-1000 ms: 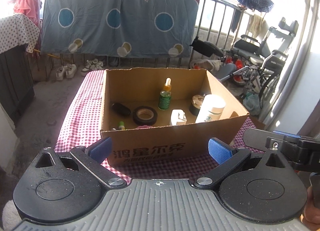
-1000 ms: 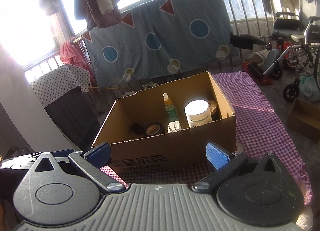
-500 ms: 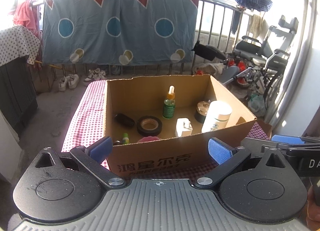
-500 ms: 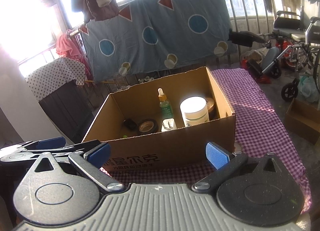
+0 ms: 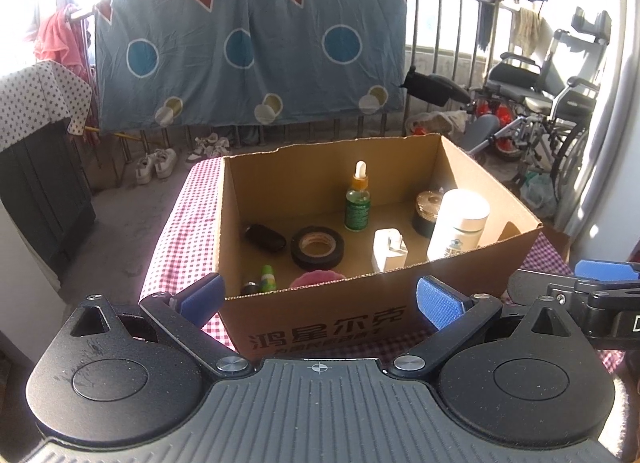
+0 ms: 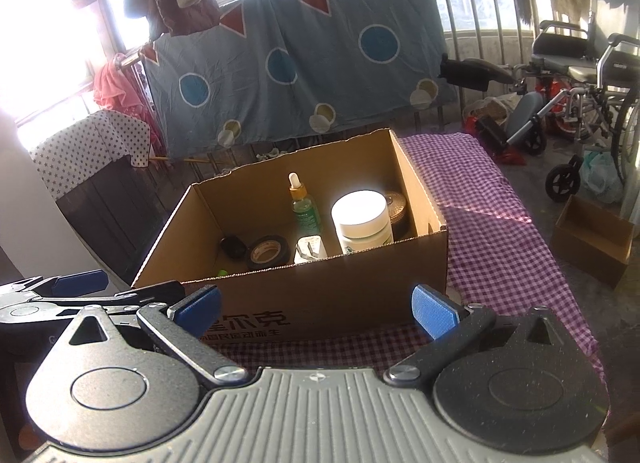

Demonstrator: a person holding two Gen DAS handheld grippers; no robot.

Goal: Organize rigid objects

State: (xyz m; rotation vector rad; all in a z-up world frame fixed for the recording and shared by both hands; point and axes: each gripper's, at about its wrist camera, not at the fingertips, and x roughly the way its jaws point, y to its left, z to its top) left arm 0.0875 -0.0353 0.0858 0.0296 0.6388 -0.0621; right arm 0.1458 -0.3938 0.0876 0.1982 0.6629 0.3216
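Note:
An open cardboard box (image 5: 320,319) (image 6: 304,303) sits on a purple checked cloth (image 5: 172,231) (image 6: 492,219). Inside stand a green dropper bottle (image 5: 358,203) (image 6: 305,211), a white jar (image 5: 458,229) (image 6: 362,221), a dark round tin (image 5: 426,209) (image 6: 396,207), a white plug (image 5: 387,250) (image 6: 310,249), a black tape roll (image 5: 317,247) (image 6: 268,251), a black oval thing (image 5: 265,237) (image 6: 233,246), a small green bottle (image 5: 267,278) and a pink thing (image 5: 316,278). My left gripper (image 5: 318,299) is open and empty just before the box's near wall. My right gripper (image 6: 314,311) is open and empty there too, to the left one's right.
A blue sheet (image 5: 248,47) hangs on a railing behind the table. A wheelchair (image 5: 548,103) and clutter fill the right side. A small cardboard box (image 6: 592,239) rests on the floor to the right. A dark cabinet (image 5: 40,183) with a spotted cover stands at the left.
Both grippers have risen and tilted down, so more of the box's inside shows. Both stayed open and empty.

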